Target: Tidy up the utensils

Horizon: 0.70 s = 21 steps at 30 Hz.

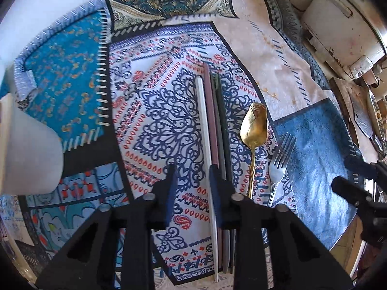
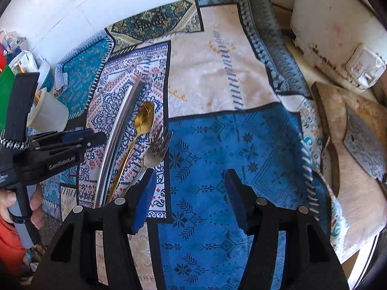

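A bundle of long straws or sticks [image 1: 212, 130], white, pink and dark, lies on the patterned cloth. A gold spoon [image 1: 254, 130] lies right of it, and a silver fork [image 1: 280, 162] right of the spoon. My left gripper [image 1: 192, 183] is open just left of the sticks, its right finger touching them. In the right wrist view the sticks [image 2: 116, 142], gold spoon [image 2: 142, 125] and fork [image 2: 157, 149] lie at left. My right gripper [image 2: 191, 198] is open and empty over the blue patch. The left gripper [image 2: 79, 140] shows at far left.
A white cup [image 1: 26, 149] stands at left; it also shows in the right wrist view [image 2: 50, 113]. A white appliance [image 1: 338, 19] stands at the back right. The patchwork tablecloth [image 2: 217, 72] covers the table. Bottles and packets [image 2: 17, 53] stand against the wall.
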### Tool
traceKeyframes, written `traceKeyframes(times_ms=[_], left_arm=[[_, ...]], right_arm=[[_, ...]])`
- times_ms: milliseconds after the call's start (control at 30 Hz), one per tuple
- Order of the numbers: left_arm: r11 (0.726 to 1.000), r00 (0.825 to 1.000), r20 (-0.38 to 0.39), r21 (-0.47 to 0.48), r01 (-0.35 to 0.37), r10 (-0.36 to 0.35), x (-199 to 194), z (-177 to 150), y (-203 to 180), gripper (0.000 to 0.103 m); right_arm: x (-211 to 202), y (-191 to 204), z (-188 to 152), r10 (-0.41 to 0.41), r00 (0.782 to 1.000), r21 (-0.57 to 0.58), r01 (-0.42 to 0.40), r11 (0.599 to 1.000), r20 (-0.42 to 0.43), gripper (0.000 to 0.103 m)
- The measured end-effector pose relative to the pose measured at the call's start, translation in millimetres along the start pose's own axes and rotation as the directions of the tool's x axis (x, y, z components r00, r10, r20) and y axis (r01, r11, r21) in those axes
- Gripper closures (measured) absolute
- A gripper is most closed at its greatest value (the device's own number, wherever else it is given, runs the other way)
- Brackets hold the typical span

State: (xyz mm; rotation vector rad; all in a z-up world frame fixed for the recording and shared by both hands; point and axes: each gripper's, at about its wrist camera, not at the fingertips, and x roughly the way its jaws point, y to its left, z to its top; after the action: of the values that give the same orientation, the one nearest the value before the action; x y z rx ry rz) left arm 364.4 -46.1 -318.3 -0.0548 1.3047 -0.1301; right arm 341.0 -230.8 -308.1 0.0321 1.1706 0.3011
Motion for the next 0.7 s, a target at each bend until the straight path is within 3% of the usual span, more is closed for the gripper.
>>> traceKeyframes(times_ms=[133,433,567,700], left_arm=[[1.0,1.0,-0.002,0.016,0.007,-0.007,5,5,-4,0.086],[0.993,0.996,0.015,0.086,-0.085,0.084,14,26,-8,0.088],[0.989,0.996,0.014,0.114,-0.093,0.092,15,33,-7,0.096],[0.994,0.998,-0.004,0.096,-0.054,0.055,14,36,3,0.098]], right_arm=[[13,3,-3,0.042,0.999,0.017,-0.041,0.999,-0.033,0.048],[36,26,0,0.103,0.991,-0.012,-0.105,0.994,-0.085,0.049],[44,41,-3,0.067,0.993,-0.074,-0.074,0.995,-0.092,0.054],[47,52,-9,0.019,0.996,-0.138,-0.031,0.99,-0.087,0.063]])
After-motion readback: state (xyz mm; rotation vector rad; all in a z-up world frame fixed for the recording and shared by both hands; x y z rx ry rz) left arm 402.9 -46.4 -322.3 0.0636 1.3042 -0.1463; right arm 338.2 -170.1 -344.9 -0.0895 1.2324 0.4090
